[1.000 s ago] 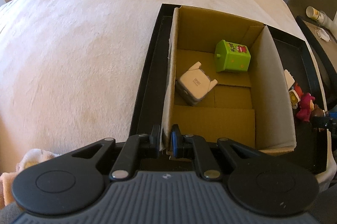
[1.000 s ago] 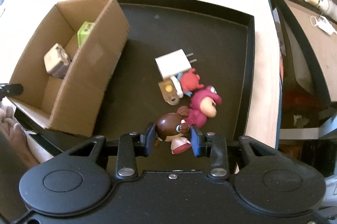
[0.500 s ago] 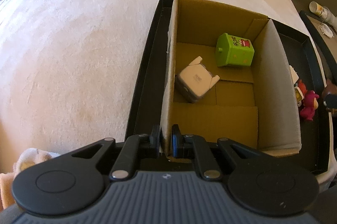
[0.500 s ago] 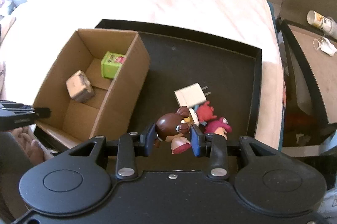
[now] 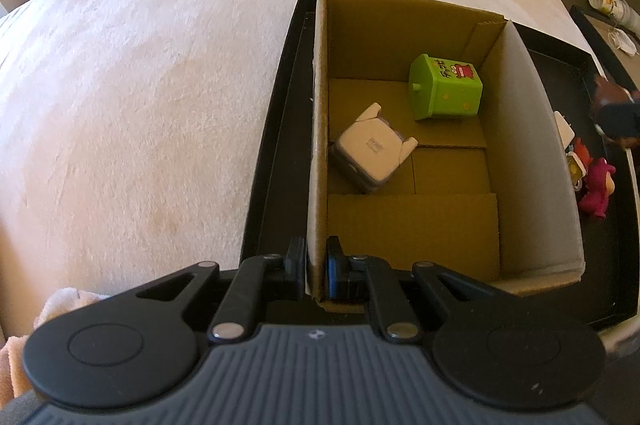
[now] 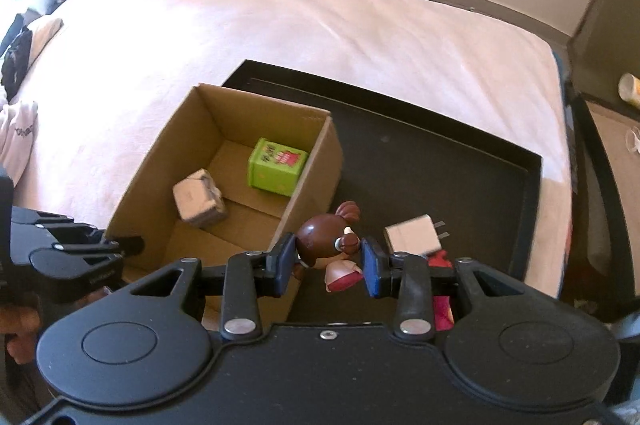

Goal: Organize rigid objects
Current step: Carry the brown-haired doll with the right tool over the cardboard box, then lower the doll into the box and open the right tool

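Box wall (image 5: 316,145) clamped; tray (image 6: 460,161) open.

Left wrist view: brown figurine (image 5: 610,95) at right edge, blurred, partly cut off. Box wall (image 5: 532,161) hides most of the white charger (image 5: 563,129) and the small toys beside it. Right wrist view: pink toy (image 6: 442,307) mostly hidden behind the right gripper (image 6: 329,261). Print on the green cube (image 6: 277,167) too small to read.
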